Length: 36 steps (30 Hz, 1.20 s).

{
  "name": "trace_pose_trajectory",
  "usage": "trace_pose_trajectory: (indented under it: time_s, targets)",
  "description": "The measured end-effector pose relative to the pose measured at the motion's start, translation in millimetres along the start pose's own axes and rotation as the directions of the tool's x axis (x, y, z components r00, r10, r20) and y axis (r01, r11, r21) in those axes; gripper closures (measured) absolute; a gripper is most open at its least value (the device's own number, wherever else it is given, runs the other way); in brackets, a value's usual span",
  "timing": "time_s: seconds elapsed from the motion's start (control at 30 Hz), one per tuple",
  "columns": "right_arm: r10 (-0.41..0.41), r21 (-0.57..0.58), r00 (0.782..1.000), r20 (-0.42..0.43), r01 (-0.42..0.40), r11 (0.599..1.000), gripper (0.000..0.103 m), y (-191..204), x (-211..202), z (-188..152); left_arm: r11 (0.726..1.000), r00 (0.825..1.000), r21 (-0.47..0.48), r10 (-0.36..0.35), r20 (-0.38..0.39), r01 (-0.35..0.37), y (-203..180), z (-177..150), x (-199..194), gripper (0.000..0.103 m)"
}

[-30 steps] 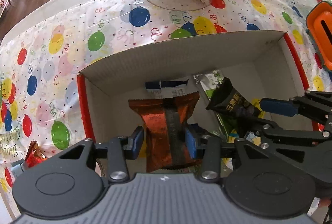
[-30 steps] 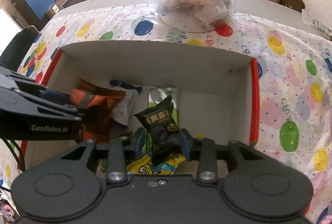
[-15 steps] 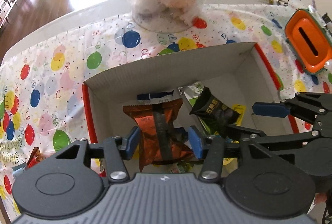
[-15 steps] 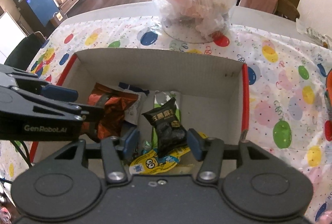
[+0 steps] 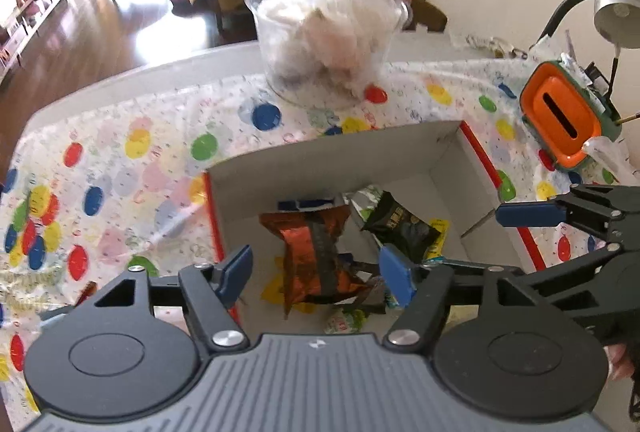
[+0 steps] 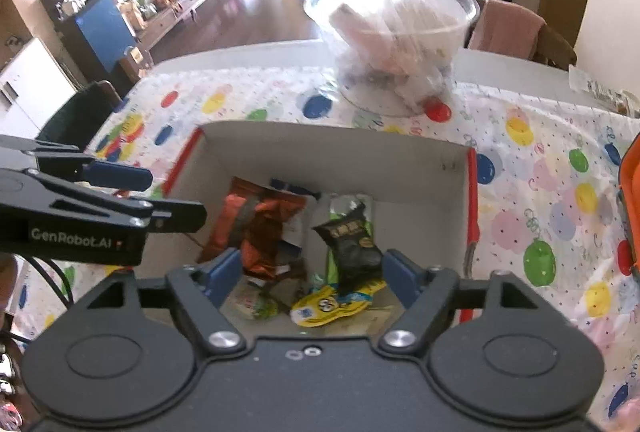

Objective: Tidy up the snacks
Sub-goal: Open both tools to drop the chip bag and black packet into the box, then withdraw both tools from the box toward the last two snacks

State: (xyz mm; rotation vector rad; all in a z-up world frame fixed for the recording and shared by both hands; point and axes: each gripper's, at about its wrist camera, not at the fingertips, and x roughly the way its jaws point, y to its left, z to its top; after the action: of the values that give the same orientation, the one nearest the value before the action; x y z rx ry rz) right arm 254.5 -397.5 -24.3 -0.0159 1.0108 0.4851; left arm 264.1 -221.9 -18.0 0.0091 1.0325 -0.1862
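- My left gripper is opening its jaws; the orange snack packet shows between the pads, touched by neither.
- My right gripper is opening too, clear of the black snack packet (yellow print, unreadable).
- Both crinkled packets lie in the cardboard box on the balloon tablecloth.
- The left gripper's side reads "GenRobot.AI".

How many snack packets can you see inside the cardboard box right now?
At least 5: an orange packet on the left, a black packet to its right, a green one behind the black, a yellow one nearest the camera, and a blue-edged one at the back. Others may lie underneath.
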Motion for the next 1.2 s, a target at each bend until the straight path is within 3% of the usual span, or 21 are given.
trace_pose_trajectory:
  time_s: [0.4, 0.5, 0.7, 1.07, 1.2]
  targets:
    - [0.062, 0.007, 0.993, 0.099, -0.063, 0.998, 0.005, 41.3, -22.7, -4.4, 0.998, 0.992, -0.065, -0.006, 0.124, 0.014, 50.3, -39.3, -53.1, 0.029]
    - [0.082, -0.002, 0.990, 0.111, -0.082, 0.997, 0.003, 57.2, -23.2, -6.9, 0.997, 0.988, -0.079, 0.024, 0.155, -0.012, 65.8, -51.1, -64.9, 0.021]
    - [0.100, -0.034, 0.986, 0.130, -0.096, 0.995, 0.000, 95.0, -14.7, -8.6, 0.995, 0.983, -0.102, 0.034, 0.183, -0.015, 102.9, -72.1, -81.9, 0.020]
    - [0.100, -0.091, 0.988, 0.120, -0.089, 0.992, 0.000, 166.8, 22.1, -8.2, 0.975, 0.978, -0.191, 0.145, 0.151, -0.115, 198.9, -103.5, -85.3, 0.020]
    - [0.096, -0.103, 0.990, 0.099, -0.086, 0.991, 0.000, 188.2, 42.0, -8.8, 0.970, 0.982, -0.212, 0.145, 0.117, -0.118, 227.7, -111.9, -75.0, 0.020]
